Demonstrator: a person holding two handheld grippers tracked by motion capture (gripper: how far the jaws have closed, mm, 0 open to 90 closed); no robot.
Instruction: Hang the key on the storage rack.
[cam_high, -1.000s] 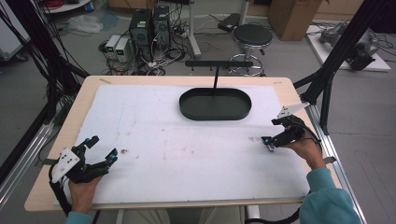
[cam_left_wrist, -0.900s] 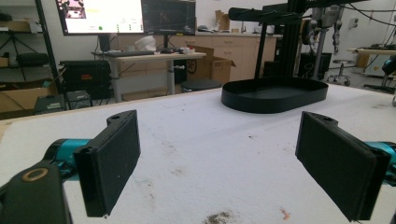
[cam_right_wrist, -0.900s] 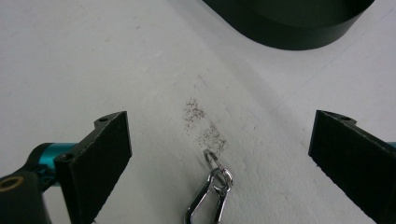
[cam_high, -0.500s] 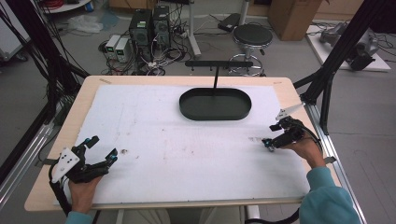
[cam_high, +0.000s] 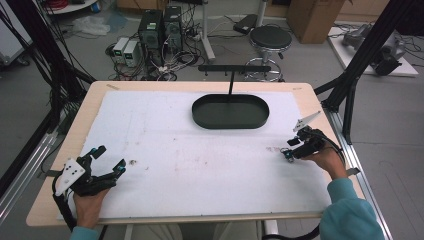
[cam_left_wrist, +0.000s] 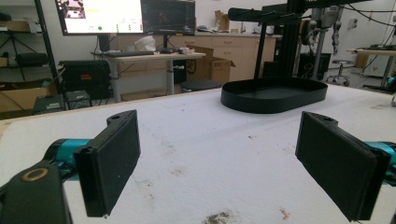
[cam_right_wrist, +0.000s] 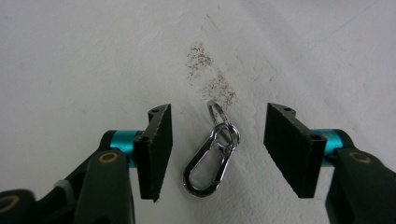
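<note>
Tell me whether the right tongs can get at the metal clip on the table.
Probably yes: the right tongs stand open with the metal clip lying flat between the jaws, nothing blocking.

A wide white mat (cam_high: 200, 165) covers most of the desk (cam_high: 125, 86), and most of it lies open and flat. The one raised obstacle is a black oval tray (cam_high: 230, 111) at the far middle, with a thin black post (cam_high: 230, 86) rising just behind it, topped by a crossbar. The left gripper (cam_high: 106, 161) rests at the near left corner, fingers spread wide, with bare mat ahead all the way to the tray. The right gripper (cam_right_wrist: 217, 147) hangs low near the right edge, its fingers apart on either side of a small metal clip (cam_right_wrist: 210, 161); whether they touch the mat is unclear. Dark frame struts (cam_high: 350, 85) stand just beyond the desk's right edge.
</note>
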